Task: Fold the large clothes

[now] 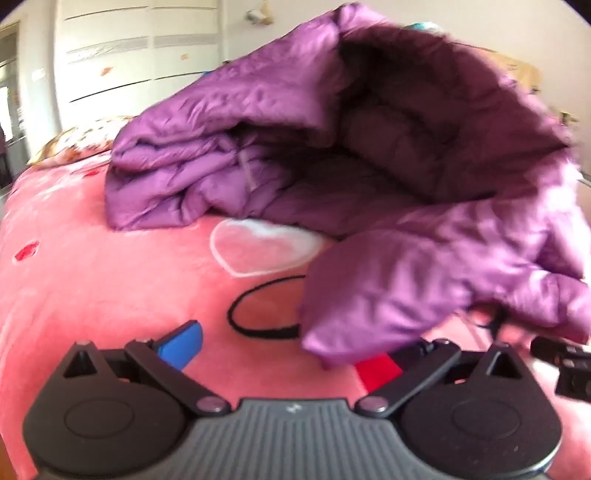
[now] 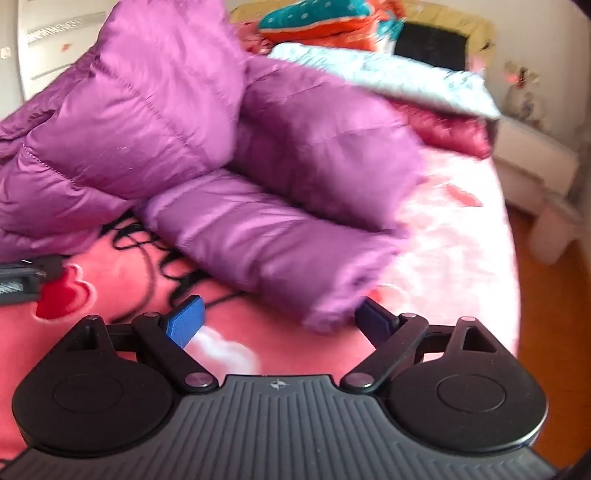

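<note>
- The left hand-held gripper [image 1: 280, 350] stands wide open just over the pink bed cover, its blue pad and red pad far apart; a cuff end of the purple puffer jacket [image 1: 332, 155] droops down in front of the red pad, but nothing is pinched between the pads.
- The right hand-held gripper [image 2: 280, 317] is equally spread, holding nothing; the end of the jacket's sleeve [image 2: 273, 236] lies between and just ahead of its two blue pads, seemingly touching the far-side one.
- The bed [image 1: 92, 280] under both tools carries a pink fleece blanket with hearts and black script; the jacket lies in the middle of it, heaped rather than flat.
- Beyond the sleeve, the jacket's body rises in a bulging mound, its dark lining gaping open in the left view.
- Handling, as a judgement: the quilted shell looks light, puffy and slick, so it will likely spring back and slide out of a shallow grip; a cuff, hem or stitched seam, where the padding thins, should hold better than a fat baffle.
- Toward the head of the bed lie a pale quilt [image 2: 388, 77] and an orange-and-teal pile [image 2: 325, 22]; white wardrobe doors [image 1: 129, 55] stand past the far edge.
</note>
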Action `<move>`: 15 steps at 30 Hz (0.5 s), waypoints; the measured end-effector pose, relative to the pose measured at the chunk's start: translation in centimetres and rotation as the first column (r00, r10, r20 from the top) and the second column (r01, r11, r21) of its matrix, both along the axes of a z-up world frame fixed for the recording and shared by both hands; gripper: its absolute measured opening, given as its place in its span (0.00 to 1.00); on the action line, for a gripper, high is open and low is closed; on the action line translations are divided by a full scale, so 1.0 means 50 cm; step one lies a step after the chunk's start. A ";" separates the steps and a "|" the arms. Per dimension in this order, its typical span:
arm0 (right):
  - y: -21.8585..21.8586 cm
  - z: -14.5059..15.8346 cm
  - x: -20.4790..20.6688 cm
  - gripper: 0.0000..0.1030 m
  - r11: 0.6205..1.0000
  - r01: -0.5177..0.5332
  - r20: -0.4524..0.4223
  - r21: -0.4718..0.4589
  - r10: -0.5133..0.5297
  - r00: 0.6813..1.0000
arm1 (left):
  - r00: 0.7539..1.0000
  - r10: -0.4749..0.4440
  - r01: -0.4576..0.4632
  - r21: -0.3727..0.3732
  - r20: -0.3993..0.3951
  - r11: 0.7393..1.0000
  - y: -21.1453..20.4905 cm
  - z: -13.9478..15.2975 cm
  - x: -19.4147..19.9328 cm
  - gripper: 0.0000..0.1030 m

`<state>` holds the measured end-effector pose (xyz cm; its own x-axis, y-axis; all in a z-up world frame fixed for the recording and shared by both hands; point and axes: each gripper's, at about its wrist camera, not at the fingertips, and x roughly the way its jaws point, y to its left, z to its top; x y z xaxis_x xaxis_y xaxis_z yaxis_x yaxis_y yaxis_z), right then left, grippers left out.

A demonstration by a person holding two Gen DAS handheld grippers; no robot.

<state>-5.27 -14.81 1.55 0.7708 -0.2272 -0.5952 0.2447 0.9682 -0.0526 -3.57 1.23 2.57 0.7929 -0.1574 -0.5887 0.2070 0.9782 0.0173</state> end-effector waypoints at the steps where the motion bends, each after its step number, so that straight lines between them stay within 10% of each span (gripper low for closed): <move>1: -0.006 0.008 -0.015 1.00 1.000 0.014 0.011 -0.023 -0.014 1.000 | 1.000 -0.026 0.026 0.013 0.013 1.000 -0.001 0.012 -0.014 1.00; 15: -0.049 0.213 -0.240 1.00 0.997 0.081 0.189 -0.022 -0.075 0.979 | 0.982 -0.127 0.135 -0.052 0.139 0.989 0.079 0.266 -0.166 1.00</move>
<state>-17.27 -17.26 12.23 0.8477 -0.3060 -0.4333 0.3274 0.9445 -0.0265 -11.85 5.18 15.85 0.8345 -0.2976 -0.4637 0.3332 0.9429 -0.0054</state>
